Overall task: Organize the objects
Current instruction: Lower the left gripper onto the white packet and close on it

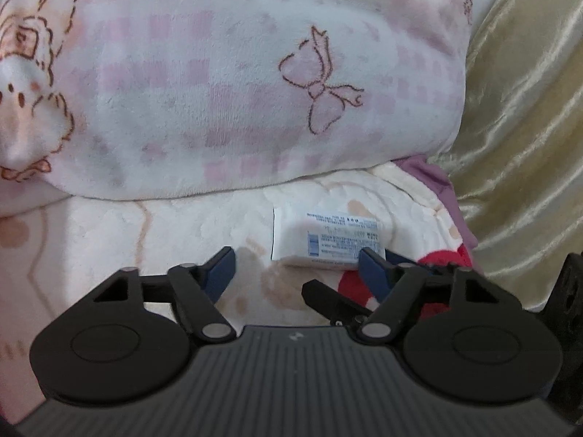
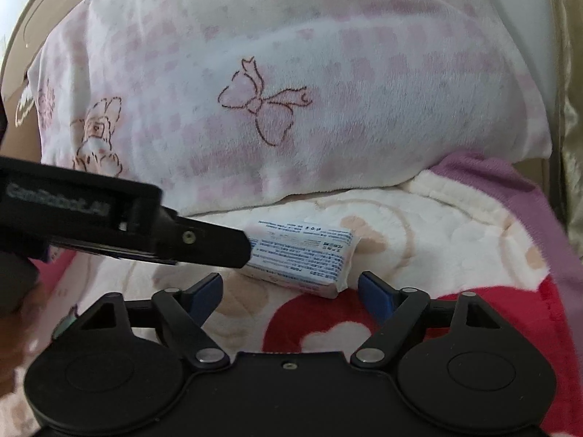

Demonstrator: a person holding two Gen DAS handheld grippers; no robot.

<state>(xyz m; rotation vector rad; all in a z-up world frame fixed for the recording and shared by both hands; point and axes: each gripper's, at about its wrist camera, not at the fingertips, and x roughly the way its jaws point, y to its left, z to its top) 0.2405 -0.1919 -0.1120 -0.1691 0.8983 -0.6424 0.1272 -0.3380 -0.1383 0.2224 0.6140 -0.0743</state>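
Note:
A small white packet with blue print point(image 1: 326, 238) lies flat on a cream blanket, just below a big pink checked pillow point(image 1: 233, 83). My left gripper point(image 1: 297, 267) is open and empty, just short of the packet, its right finger at the packet's near right corner. In the right wrist view the packet point(image 2: 309, 258) lies just ahead of my right gripper point(image 2: 289, 289), which is open and empty. The left gripper's black body point(image 2: 120, 218) reaches in from the left and covers the packet's left end.
The cream blanket point(image 2: 437, 225) has red heart patches and a purple border point(image 2: 517, 196). The pillow point(image 2: 291, 83) with bow and bunny drawings fills the back. Shiny gold fabric point(image 1: 528, 145) stands at the right.

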